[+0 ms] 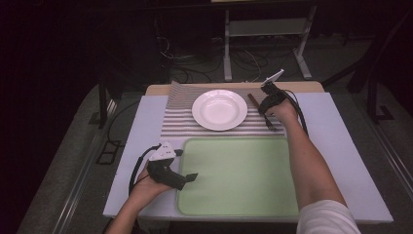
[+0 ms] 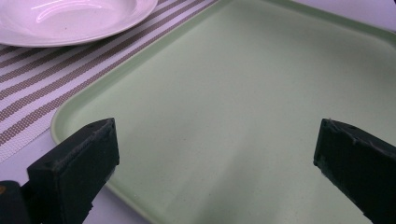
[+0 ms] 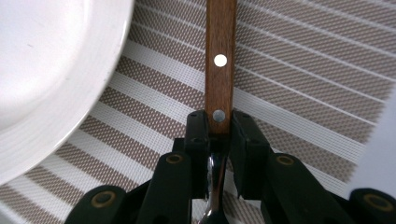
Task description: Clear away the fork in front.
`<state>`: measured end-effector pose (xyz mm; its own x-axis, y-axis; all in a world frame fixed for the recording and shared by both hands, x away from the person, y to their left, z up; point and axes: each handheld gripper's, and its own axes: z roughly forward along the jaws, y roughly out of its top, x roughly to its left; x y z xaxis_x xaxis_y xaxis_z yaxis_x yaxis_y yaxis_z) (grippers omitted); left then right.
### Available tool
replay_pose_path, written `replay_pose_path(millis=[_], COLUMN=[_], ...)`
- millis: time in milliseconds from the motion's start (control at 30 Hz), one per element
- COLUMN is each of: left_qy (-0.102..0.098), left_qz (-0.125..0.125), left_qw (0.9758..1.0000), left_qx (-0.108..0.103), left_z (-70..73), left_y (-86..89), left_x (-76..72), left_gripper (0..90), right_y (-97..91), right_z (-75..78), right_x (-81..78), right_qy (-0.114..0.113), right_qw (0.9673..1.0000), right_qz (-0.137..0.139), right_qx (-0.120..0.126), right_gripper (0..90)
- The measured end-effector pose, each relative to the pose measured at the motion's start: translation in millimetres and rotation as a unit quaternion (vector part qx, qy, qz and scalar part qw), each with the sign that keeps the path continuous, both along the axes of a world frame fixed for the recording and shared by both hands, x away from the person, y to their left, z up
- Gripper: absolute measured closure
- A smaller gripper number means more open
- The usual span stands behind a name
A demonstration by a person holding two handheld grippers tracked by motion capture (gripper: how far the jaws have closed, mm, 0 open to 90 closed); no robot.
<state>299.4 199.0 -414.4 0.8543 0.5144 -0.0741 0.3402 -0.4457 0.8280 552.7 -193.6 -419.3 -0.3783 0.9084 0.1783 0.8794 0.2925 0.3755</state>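
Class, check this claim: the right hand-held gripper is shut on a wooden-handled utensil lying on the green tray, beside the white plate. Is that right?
Not quite. The right hand-held gripper is shut on the wooden-handled utensil beside the white plate, but the utensil lies on the striped placemat, not the green tray. The right gripper view shows it.

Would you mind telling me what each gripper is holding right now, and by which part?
The right gripper clamps a wooden-handled utensil where handle meets metal. The left gripper holds nothing.

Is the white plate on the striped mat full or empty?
Empty: the white plate on the striped mat shows only bare glossy surface.
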Motion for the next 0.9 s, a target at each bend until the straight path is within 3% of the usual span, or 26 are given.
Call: replay_pose_path(millis=[67, 233, 433, 667, 900], left_qy=[-0.001, -0.002, -0.003, -0.005, -0.007], left_qz=[0.001, 0.002, 0.003, 0.004, 0.005], left_qw=[1.0000, 1.0000, 1.0000, 1.0000, 0.9999], left_qx=[0.000, 0.001, 0.002, 0.004, 0.007], left_z=[0.1, 0.1, 0.2, -0.1, 0.2], left_y=[-0.1, -0.6, -0.2, -0.8, -1.0], left_x=[-0.2, -0.6, -0.7, -1.0, -1.4], left_gripper=[0.0, 0.0, 0.0, 0.0, 0.0], right_y=[-10.1, -20.3, -35.7, -48.0, -55.9], right_z=[8.7, 20.3, 36.9, 57.3, 80.7], right_x=[-6.2, -16.6, -34.9, -57.6, -84.1], right_qy=[-0.017, -0.038, -0.073, -0.116, -0.157], right_qw=[0.9995, 0.9984, 0.9947, 0.9880, 0.9785], right_qz=[-0.005, -0.003, 0.004, 0.017, 0.038], right_qx=[0.027, 0.043, 0.072, 0.100, 0.129], right_gripper=[77.0, 77.0, 77.2, 77.2, 77.3])
